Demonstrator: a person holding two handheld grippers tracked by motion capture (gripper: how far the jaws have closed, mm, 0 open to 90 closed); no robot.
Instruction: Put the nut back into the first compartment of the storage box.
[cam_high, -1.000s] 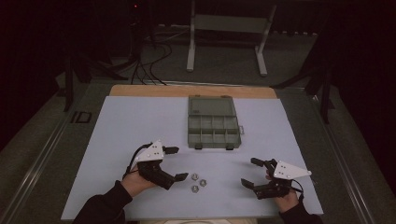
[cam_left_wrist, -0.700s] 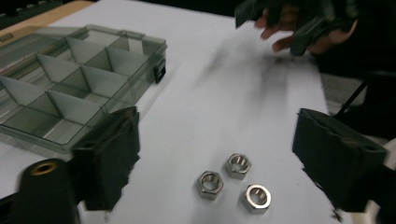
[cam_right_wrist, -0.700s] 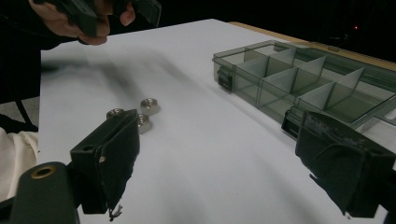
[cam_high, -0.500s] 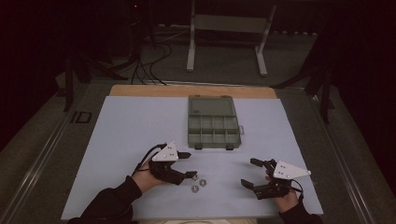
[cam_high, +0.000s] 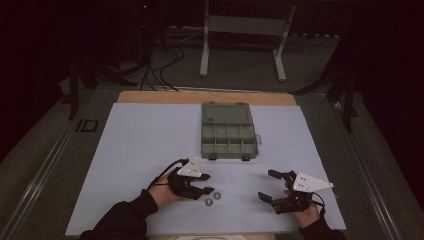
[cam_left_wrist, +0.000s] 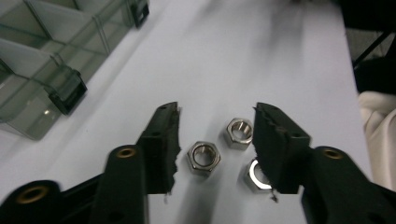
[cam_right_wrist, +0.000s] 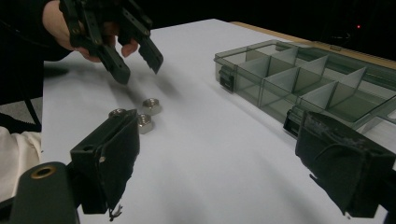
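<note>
From the high view, I see my left gripper (cam_high: 206, 189) low over the white sheet (cam_high: 140, 150), at the near left, just left of the hex nuts (cam_high: 213, 199). Its jaws have just been closing and stand partly spread. My right gripper (cam_high: 267, 186) sits at the near right, well apart from the nuts, jaws wide. The clear compartment box (cam_high: 227, 131) lies farther off, near the middle, lid open.

In the left gripper view, two nuts lie between my jaws, the nearer nut (cam_left_wrist: 203, 157) and the farther nut (cam_left_wrist: 238, 133), neither pinched; a third nut (cam_left_wrist: 254, 175) is half hidden behind one jaw.

In the right gripper view, my jaws are spread on nothing; the three nuts lie under the left gripper (cam_right_wrist: 140, 63).
</note>
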